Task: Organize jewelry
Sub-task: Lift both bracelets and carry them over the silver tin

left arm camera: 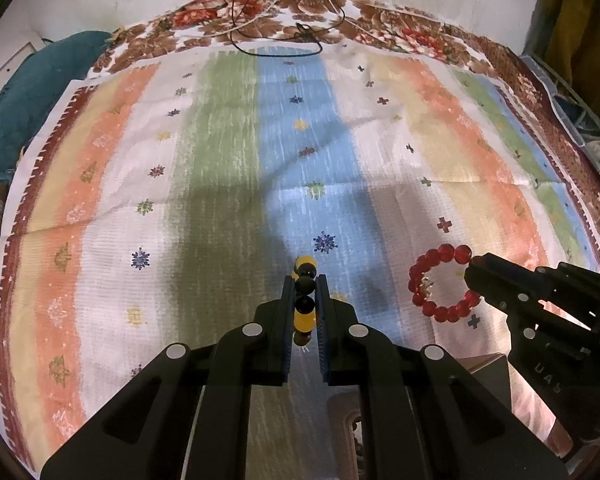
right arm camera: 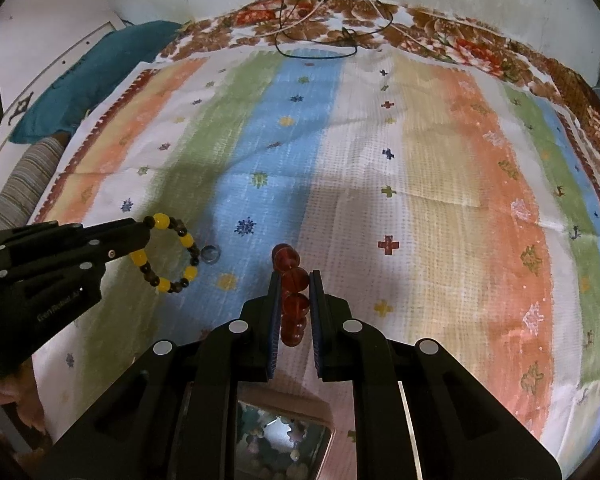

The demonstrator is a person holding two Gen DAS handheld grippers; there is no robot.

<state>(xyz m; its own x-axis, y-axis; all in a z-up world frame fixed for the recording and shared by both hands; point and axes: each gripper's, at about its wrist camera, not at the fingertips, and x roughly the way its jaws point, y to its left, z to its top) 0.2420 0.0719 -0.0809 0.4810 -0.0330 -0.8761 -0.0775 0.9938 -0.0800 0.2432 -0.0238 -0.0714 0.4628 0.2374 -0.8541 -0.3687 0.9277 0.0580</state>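
Reading "GenRobot.AI" on left claw (right arm camera: 146, 236)

Yellow-black bracelet (left arm camera: 305, 304), red bracelet (right arm camera: 292, 296), both aloft.

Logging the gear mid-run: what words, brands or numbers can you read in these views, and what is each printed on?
"UAS", faint and cut off: raised letters on the body of the right gripper, left wrist view.
Light print on the body of the left gripper, right wrist view: too blurred to read.
Nothing else carries text.
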